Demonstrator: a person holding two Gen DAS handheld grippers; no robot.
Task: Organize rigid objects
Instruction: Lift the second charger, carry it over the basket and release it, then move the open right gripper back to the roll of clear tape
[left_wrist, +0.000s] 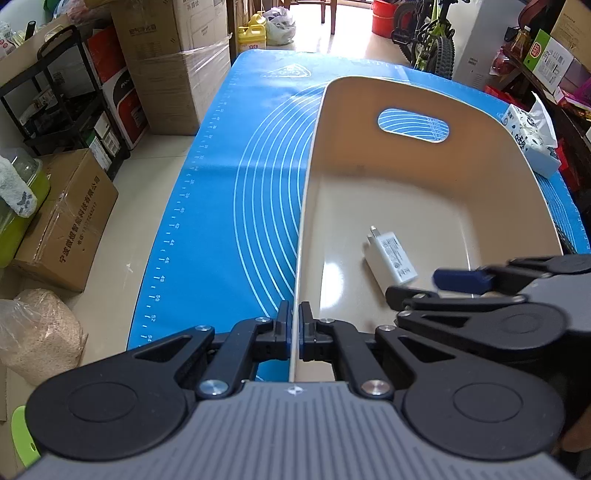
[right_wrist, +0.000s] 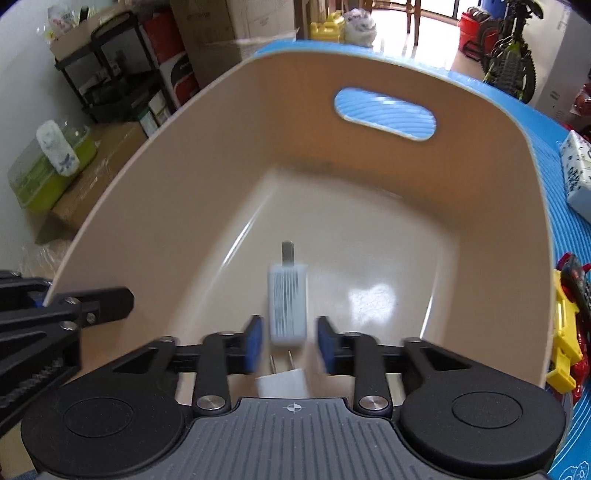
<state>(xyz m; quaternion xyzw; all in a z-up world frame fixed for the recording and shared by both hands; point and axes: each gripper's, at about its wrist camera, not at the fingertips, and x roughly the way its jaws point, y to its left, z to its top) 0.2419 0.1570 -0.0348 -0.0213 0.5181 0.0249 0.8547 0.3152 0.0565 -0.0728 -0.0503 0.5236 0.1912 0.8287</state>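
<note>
Clamping the thin near-left wall of the beige bin (left_wrist: 424, 177), the left gripper (left_wrist: 294, 328) is sitting with its blue pads closed on the rim from both sides, steadying the bin on the blue mat (left_wrist: 221, 184). From this view a white charger (left_wrist: 391, 258) is lying flat on the bin floor, ahead and to the right of the left gripper, its long axis running diagonally with the prongs pointing up-left toward the far wall; the right gripper (left_wrist: 436, 286) is hanging just beside the charger's near end, so the right hand is much the nearer one. Looking through the right wrist view, the right gripper (right_wrist: 290, 343) is standing with its jaws apart, pads clear of the blurred white charger (right_wrist: 288, 302) directly between and just ahead of them, apparently released. Its long axis is lining up with the gripper's pointing line, prongs aimed away toward the handle cutout (right_wrist: 386, 114). Below the fingers a second white plug (right_wrist: 282, 382) is showing, prongs also pointing away. Yellow and red toys (right_wrist: 565, 332) are waiting outside the bin on the right.
</note>
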